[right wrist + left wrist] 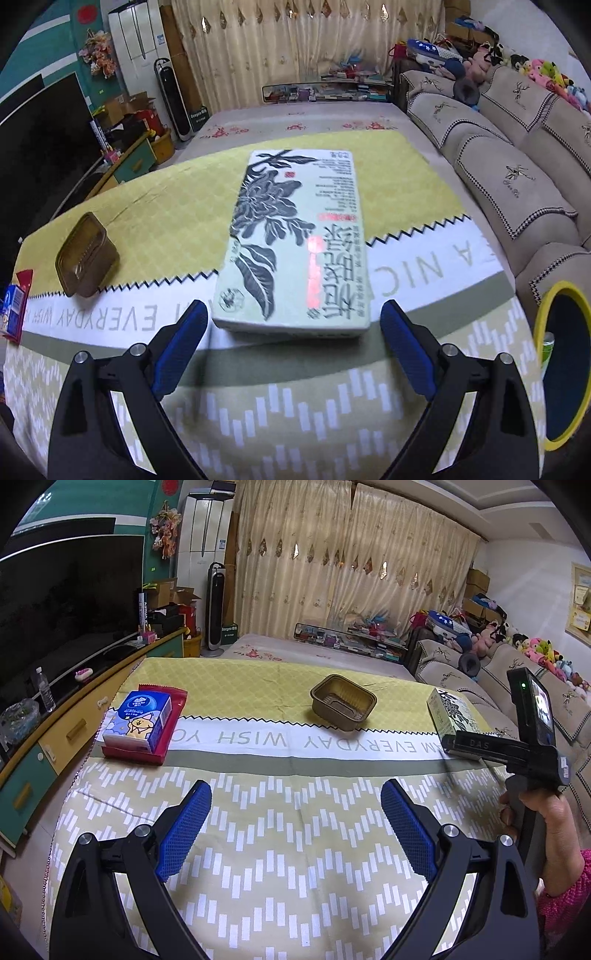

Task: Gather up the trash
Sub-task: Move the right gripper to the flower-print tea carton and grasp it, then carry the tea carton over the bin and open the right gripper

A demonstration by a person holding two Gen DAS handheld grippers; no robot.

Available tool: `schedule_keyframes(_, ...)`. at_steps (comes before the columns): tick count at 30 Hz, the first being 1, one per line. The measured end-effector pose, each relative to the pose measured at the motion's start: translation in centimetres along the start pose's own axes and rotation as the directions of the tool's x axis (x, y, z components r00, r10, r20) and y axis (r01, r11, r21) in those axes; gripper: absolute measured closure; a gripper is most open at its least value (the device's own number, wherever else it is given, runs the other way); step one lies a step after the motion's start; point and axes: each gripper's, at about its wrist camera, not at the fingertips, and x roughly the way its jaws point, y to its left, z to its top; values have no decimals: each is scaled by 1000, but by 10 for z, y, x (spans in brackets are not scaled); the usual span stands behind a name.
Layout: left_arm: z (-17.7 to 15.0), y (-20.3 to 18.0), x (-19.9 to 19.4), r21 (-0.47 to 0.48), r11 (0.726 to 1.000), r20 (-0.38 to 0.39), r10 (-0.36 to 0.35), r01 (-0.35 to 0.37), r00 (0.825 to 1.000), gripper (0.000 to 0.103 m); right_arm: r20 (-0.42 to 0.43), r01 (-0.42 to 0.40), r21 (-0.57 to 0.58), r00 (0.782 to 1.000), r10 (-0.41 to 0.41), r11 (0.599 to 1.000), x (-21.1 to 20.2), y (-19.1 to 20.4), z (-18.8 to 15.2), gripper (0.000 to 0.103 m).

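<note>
Left wrist view first: the left gripper (295, 827) is right up close, jaws spread wide with nothing between them, hovering over the patterned tablecloth (295, 886). Farther out, a foil tray (343, 703) sits mid-table, a tissue pack (138, 720) on a red wrapper lies far left, and the right gripper (452, 742) is at the pale green box (448, 712) on the right.

Right wrist view: right gripper's jaws are spread too, its blue pads (181, 347) either side of the box's near end, not touching it (looks like tea packaging). A yellow-rimmed bin (563, 363) sits at the near right.

I'd say we're on the approach to grabbing the box. Next move probably needs a push forward, then a squeeze across its width, then a swing right to the bin.
</note>
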Motion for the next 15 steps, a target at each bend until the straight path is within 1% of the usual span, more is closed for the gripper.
schedule_keyframes(1,0,0,0,0,1000,-1,1,-1,1000,11,0,8,-4,1000,-8,1000,1,2,2,23)
schedule_keyframes(2,0,0,0,0,1000,-3,2,-2,1000,11,6,11,-6,1000,-11,1000,1,4,3,34)
schedule_keyframes(6,-1,-1,1,-2,1000,-5,4,-4,1000,11,6,-2,-4,1000,2,1000,-5,-1,-1,34)
schedule_keyframes(8,-1,0,1,-3,1000,-6,3,-3,1000,11,-1,-29,-1,1000,29,1000,-12,-4,-5,34)
schedule_keyframes(12,-2,0,2,-3,1000,-9,3,-3,1000,11,4,-64,-27,998,64,998,-36,-10,-16,35)
schedule_keyframes(15,-2,0,2,-2,1000,-8,3,-3,1000,11,3,-115,-23,993,115,993,-59,-18,-34,35)
